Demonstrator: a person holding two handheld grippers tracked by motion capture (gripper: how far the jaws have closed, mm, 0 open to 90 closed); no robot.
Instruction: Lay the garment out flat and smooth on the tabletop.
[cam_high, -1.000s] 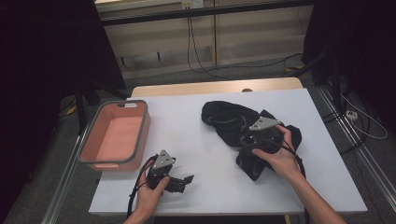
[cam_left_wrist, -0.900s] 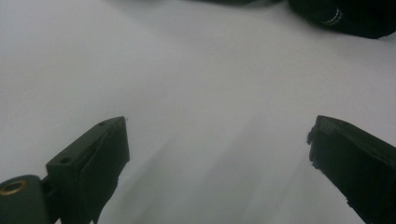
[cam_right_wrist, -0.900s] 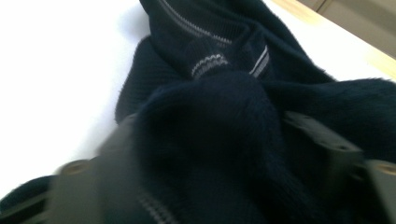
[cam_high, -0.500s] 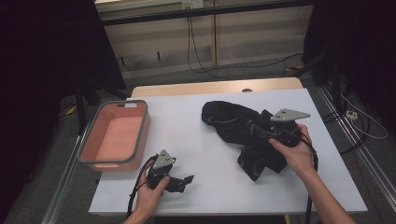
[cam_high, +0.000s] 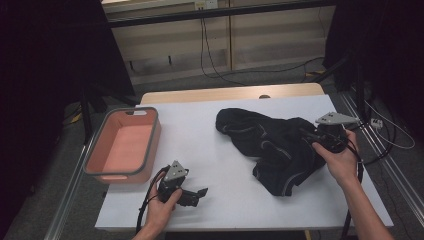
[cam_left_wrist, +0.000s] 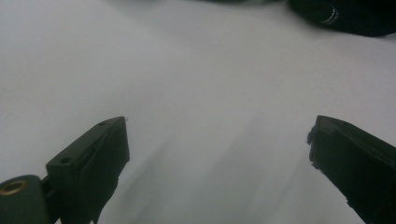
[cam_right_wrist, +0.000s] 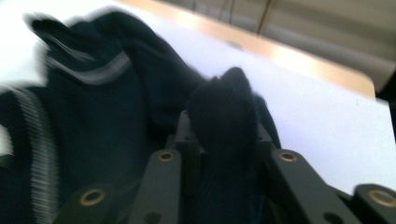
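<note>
A dark garment (cam_high: 270, 145) with thin pale stripes lies crumpled on the white table (cam_high: 220, 165), right of the middle. My right gripper (cam_high: 306, 135) is at the garment's right side. Its jaws have just been closing, and they now pinch a bunched fold of the cloth (cam_right_wrist: 224, 112), which rises between them in the right gripper view. The rest of the garment (cam_right_wrist: 93, 116) trails off to the left there. My left gripper (cam_high: 199, 194) rests low near the table's front edge, left of the garment. It stands open (cam_left_wrist: 217, 135) over bare white tabletop with nothing between its jaws.
A salmon-pink tub with a grey rim (cam_high: 120, 173) sits at the table's left edge, beside the left hand. The table's right edge (cam_high: 367, 165) runs close to my right hand. Cables (cam_high: 215, 60) lie on the floor beyond the far wooden edge.
My right gripper has closed on the garment and moved to the right and slightly up, dragging the fold with it and stretching the cloth out. The left gripper has stayed put.
</note>
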